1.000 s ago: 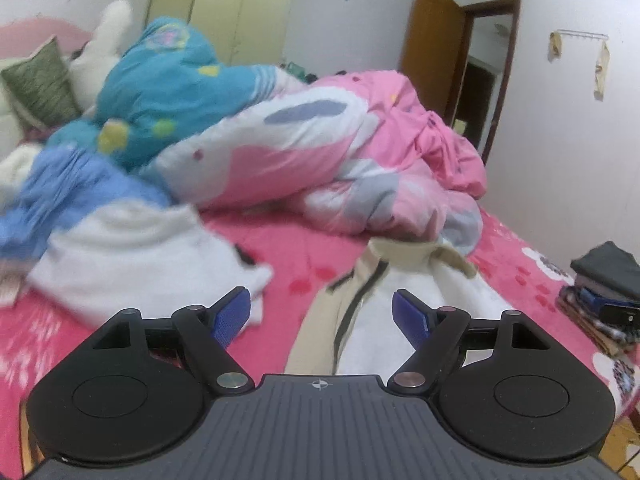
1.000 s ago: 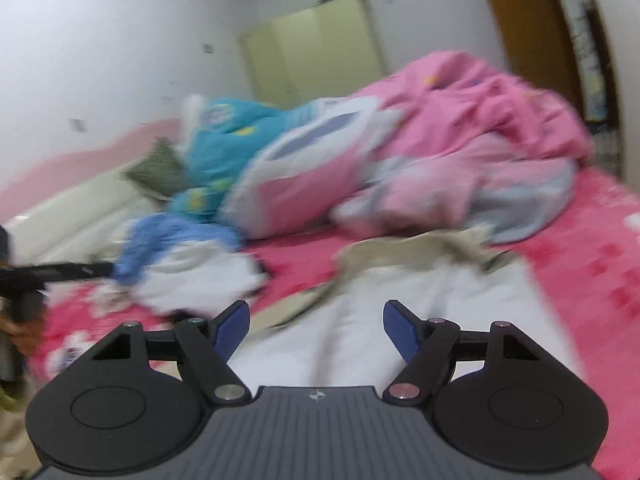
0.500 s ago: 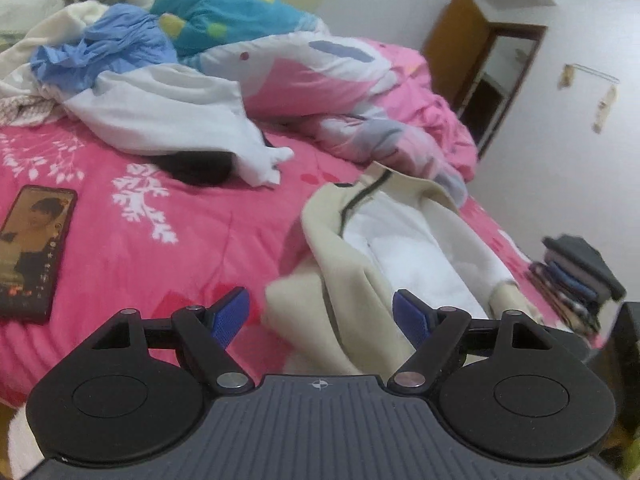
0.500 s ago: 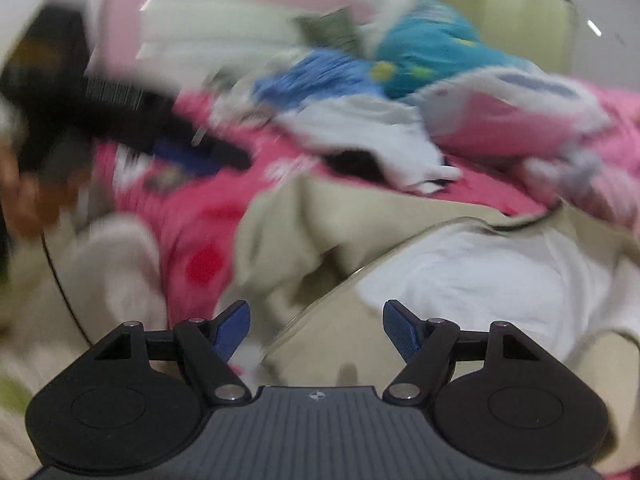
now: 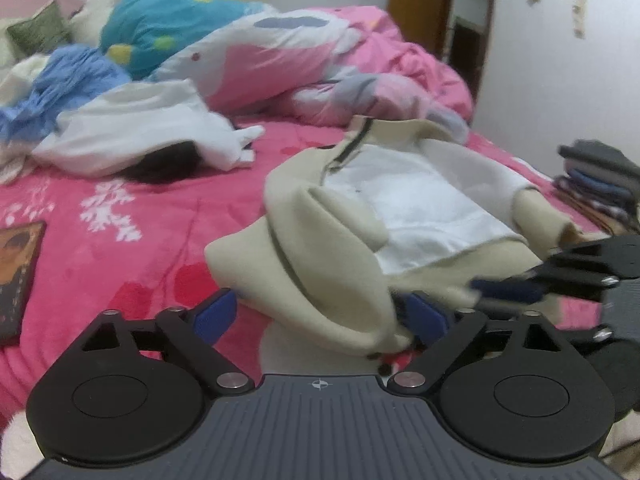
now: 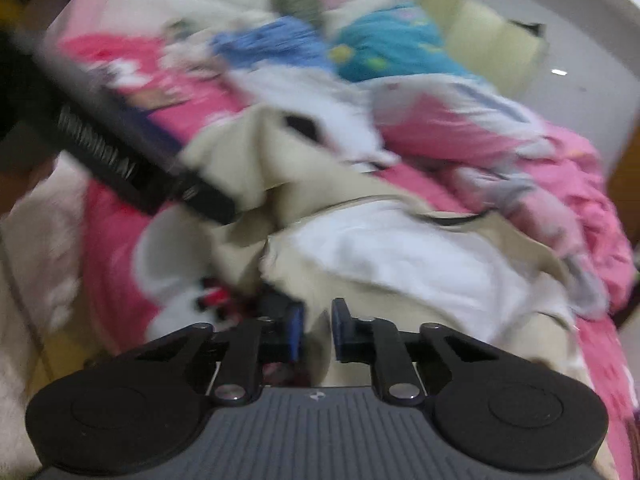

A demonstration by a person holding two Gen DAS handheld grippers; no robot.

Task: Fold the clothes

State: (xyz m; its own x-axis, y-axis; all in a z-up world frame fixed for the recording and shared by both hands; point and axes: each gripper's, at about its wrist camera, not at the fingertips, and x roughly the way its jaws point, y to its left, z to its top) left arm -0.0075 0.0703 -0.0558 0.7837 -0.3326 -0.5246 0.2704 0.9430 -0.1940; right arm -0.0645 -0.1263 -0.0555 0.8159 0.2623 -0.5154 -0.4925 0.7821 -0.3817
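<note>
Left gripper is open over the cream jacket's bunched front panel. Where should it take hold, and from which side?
Grip the cream jacket at the folded lower edge of its left front panel, which bulges up between the open left gripper's fingers. Come in low from the near bed edge: the fold stands proud of the pink bedsheet there. The right gripper looks nearly closed on the hem alongside.

Flat, even indoor light is seen, without hard shadows. Heavy motion blur is found around the cream jacket (image 6: 404, 256) in the right view; edges are fisheye-bent.
</note>
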